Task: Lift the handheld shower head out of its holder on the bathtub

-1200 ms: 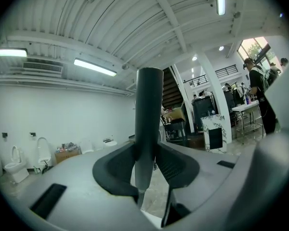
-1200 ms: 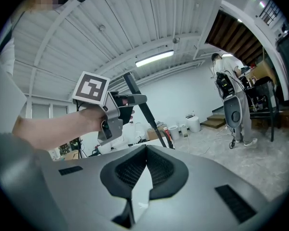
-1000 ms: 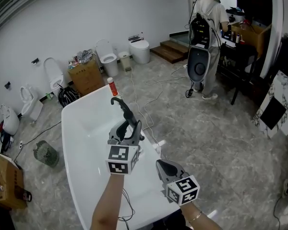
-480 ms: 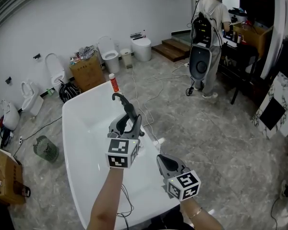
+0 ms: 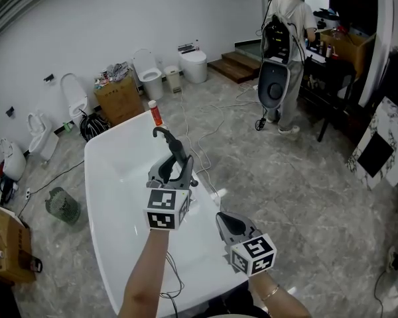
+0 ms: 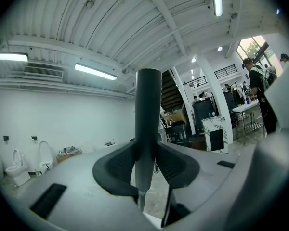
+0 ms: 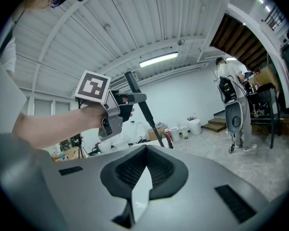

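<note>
Left claw (image 5: 175,172): closed on the slim black handheld shower head (image 5: 170,146), pads pressed to both sides of its stem, pointing roughly level over the tub.
Shower head position: held above the white oval bathtub (image 5: 109,204), near its right rim. The stem runs from the claw to a hooked end by the far rim.
Left gripper view: the shower head (image 6: 148,109) stands upright between the jaws, with a thin metal piece at its lower end.
Holder: we cannot tell whether the far end is clear of it.
Right claw (image 5: 226,224): jaw tips together and nothing in them. It sits just beside the tub's near right rim, apart from the left claw.
Right gripper view: the left claw (image 7: 127,100) grips the slanted shower head (image 7: 147,112).
Red bottle (image 5: 155,114): upright on the far tub rim, near the hooked end.
Background: brown cardboard box (image 5: 118,103), white toilets (image 5: 148,78) along the wall, a person (image 5: 288,25) standing at the far right.
</note>
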Demonstrator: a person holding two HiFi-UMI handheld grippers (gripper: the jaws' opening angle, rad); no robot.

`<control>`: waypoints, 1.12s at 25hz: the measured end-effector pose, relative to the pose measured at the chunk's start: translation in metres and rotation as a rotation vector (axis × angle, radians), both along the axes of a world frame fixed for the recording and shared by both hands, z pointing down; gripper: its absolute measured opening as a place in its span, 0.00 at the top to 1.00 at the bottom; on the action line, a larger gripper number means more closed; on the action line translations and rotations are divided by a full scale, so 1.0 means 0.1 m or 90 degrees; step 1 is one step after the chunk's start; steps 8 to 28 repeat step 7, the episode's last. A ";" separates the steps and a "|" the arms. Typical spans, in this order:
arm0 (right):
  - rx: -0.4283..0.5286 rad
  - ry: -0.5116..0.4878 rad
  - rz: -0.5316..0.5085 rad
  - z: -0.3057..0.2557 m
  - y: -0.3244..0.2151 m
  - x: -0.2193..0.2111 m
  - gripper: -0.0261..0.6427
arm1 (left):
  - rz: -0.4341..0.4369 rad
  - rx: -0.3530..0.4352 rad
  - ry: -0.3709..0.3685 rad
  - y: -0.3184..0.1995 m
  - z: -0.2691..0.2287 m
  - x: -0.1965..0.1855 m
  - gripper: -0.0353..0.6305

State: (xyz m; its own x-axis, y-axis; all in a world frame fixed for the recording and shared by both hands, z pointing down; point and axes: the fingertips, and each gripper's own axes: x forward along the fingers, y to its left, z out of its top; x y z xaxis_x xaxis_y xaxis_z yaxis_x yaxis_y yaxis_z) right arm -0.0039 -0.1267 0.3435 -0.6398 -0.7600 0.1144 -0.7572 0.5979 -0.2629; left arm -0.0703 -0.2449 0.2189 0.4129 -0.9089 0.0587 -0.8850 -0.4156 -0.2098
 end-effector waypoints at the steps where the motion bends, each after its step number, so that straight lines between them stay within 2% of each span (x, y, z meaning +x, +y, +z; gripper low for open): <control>1: 0.000 0.002 0.000 0.00 -0.01 0.00 0.95 | 0.000 0.000 0.000 -0.01 -0.01 0.01 0.72; 28: -0.009 0.008 -0.006 0.04 -0.03 -0.04 0.95 | -0.004 -0.009 0.005 -0.05 0.04 -0.03 0.72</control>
